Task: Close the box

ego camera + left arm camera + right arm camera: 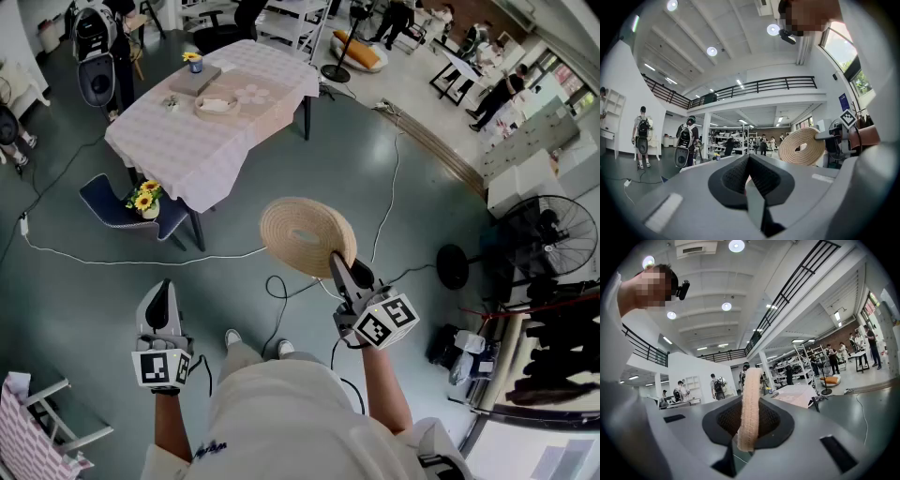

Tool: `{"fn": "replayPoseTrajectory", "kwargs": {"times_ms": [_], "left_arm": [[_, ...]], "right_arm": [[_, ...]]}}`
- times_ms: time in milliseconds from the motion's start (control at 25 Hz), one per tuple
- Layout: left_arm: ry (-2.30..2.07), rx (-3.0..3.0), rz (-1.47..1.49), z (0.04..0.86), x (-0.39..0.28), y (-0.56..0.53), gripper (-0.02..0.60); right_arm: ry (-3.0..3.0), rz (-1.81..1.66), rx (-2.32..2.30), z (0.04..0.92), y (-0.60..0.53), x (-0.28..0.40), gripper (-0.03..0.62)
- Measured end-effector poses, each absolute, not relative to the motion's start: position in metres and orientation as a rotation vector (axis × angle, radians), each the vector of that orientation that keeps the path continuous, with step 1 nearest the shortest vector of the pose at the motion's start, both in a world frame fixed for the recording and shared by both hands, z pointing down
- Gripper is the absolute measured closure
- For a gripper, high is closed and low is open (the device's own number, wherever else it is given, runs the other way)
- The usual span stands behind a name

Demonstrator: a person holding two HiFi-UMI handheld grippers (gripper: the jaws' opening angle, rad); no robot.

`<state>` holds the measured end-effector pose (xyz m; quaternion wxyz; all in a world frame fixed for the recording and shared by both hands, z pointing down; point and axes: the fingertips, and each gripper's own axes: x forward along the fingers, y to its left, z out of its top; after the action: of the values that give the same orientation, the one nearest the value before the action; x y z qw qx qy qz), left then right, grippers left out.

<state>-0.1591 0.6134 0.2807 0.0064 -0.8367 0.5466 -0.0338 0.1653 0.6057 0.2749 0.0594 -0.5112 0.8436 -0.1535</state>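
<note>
It was a large two-storey indoor hall, an open work or test space rather than a home. A high white ceiling with round lamps [711, 50] and a black-railed mezzanine balcony [759, 86] rose above a polished grey-green floor [309, 178] crossed by a loose white cable [141, 261]. Open metal shelving racks [723, 140] lined the far side. People wearing black backpack rigs [685, 138] stood about, and a black pedestal fan [548, 236] stood near the floor's right edge.
</note>
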Motion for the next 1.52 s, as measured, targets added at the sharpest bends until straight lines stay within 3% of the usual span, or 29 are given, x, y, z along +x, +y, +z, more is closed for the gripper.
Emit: {"fn": "replayPoseTrajectory", "kwargs": {"times_ms": [280,1520], "left_arm": [[1.662,-2.646,0.035,0.267,-0.071,0.633,0.581],[1.688,-2.527,-0.122,0.266,-0.003,0.707,0.581]], "right_arm": [[2.587,-0.329,-1.607,0.257,0.640,0.228,0.543],[2.611,-0.254,-1.540,0.260,0.700,0.294,0.545]]}}
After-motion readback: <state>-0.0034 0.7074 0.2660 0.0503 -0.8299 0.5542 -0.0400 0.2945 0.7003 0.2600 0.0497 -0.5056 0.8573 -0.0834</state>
